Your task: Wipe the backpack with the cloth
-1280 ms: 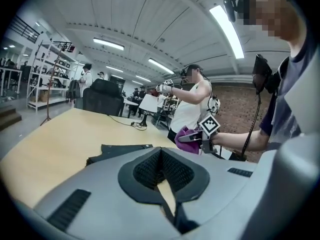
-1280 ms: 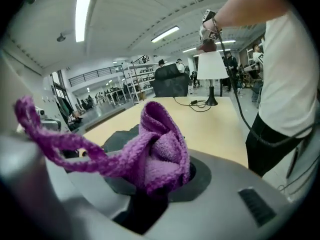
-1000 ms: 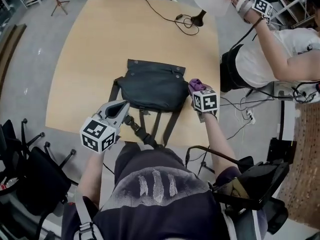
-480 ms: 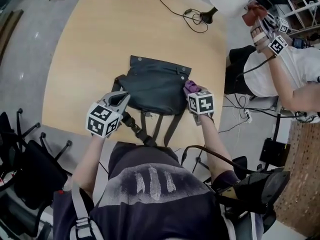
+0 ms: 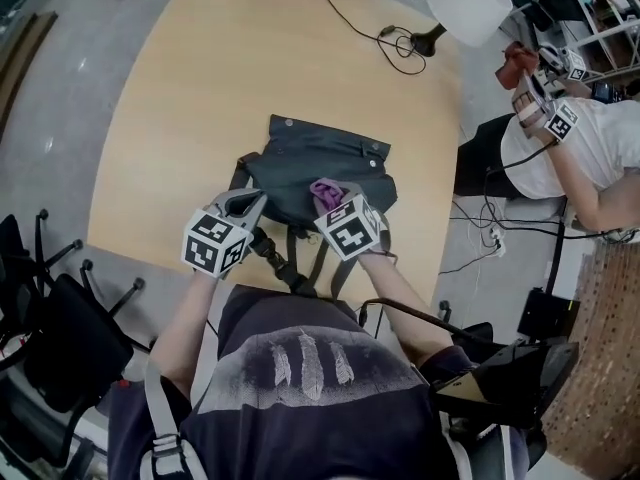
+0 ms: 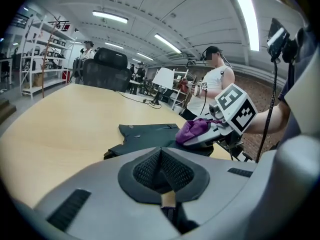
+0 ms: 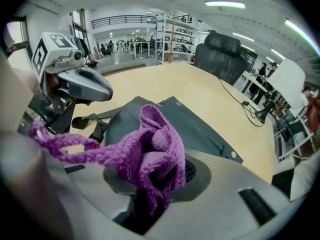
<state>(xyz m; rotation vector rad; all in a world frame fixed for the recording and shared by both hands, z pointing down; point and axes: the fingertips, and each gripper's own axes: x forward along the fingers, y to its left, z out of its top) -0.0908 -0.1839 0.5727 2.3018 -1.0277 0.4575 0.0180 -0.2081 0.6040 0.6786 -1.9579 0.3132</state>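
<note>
A dark grey backpack (image 5: 315, 163) lies flat on the light wooden table (image 5: 190, 98), its straps trailing toward the near edge. A purple cloth (image 5: 325, 192) is bunched in my right gripper (image 5: 332, 202), which is shut on it and sits over the near middle of the backpack. My left gripper (image 5: 247, 204) is shut with nothing in it, at the backpack's near left corner by the strap. The left gripper view shows the backpack (image 6: 148, 133) ahead and the cloth (image 6: 192, 129) over it. In the right gripper view the cloth (image 7: 156, 149) hangs over the jaws, with the backpack (image 7: 202, 129) beyond.
A white-shaded lamp (image 5: 470, 4) and a black cable (image 5: 380, 30) lie at the table's far right. Another person (image 5: 575, 153) with grippers stands to the right of the table. Black chairs (image 5: 45, 328) crowd the near left. The table's near edge runs just under my grippers.
My right gripper has moved left with the cloth, from the backpack's right edge to over its near middle. The left gripper has stayed about where it was.
</note>
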